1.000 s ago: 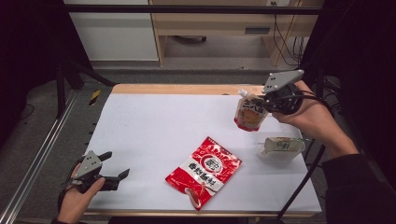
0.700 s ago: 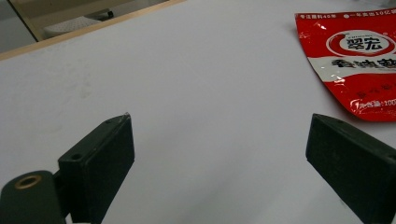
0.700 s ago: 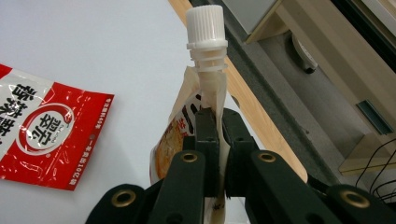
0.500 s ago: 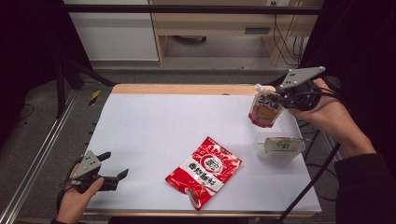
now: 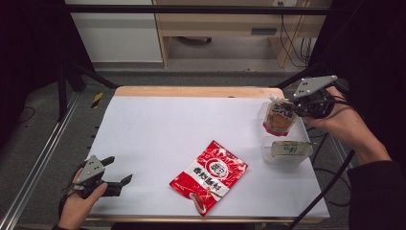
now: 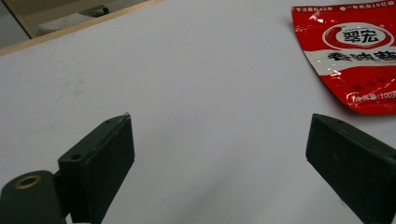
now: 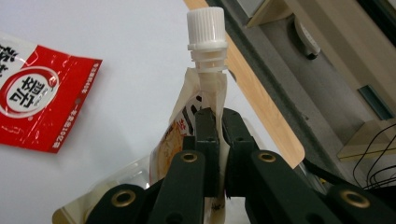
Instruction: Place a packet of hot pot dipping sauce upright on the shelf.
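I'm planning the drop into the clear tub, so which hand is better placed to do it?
Right. The right gripper already clamps the spouted pouch just above the clear tub, while the left gripper sits open at the table's opposite corner.

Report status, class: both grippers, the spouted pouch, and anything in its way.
Right gripper shut on spouted pouch, held above clear container. Left gripper open, at near table edge. Red packet flat mid-table, clear of path.
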Action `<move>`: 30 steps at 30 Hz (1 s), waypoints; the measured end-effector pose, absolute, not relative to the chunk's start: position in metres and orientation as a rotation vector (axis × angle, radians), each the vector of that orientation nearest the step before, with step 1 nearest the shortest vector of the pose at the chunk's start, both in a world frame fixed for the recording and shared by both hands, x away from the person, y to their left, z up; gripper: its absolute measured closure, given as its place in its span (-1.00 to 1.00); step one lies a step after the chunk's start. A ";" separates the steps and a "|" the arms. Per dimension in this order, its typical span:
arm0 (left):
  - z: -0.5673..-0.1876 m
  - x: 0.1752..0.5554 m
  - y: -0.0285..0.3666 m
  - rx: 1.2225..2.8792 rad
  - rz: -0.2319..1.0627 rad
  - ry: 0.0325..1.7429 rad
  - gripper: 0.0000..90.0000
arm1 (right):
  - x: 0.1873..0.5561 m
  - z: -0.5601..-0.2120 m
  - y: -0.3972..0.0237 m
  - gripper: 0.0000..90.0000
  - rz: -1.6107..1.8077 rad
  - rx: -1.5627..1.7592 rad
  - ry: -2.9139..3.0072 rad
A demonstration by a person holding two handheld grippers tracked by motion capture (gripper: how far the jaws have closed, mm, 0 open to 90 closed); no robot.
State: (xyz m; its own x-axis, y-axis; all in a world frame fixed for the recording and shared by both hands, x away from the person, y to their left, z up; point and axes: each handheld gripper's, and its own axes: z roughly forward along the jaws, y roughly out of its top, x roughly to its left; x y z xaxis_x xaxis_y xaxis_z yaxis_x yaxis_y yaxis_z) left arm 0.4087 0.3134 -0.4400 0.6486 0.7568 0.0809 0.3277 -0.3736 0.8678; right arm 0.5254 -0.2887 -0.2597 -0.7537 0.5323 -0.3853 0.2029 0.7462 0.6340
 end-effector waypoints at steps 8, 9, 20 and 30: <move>-0.441 0.409 0.313 1.975 0.599 0.851 -0.83 | 0.527 -0.275 -0.301 0.94 0.788 0.570 2.413; -0.441 0.409 0.312 1.978 0.599 0.850 -0.83 | 0.527 -0.277 -0.301 0.94 0.783 0.568 2.416; -0.441 0.409 0.312 1.980 0.597 0.844 -0.83 | 0.527 -0.292 -0.304 0.94 0.801 0.590 2.447; -0.441 0.409 0.312 1.977 0.595 0.844 -0.83 | 0.522 -0.296 -0.303 0.94 0.821 0.585 2.460</move>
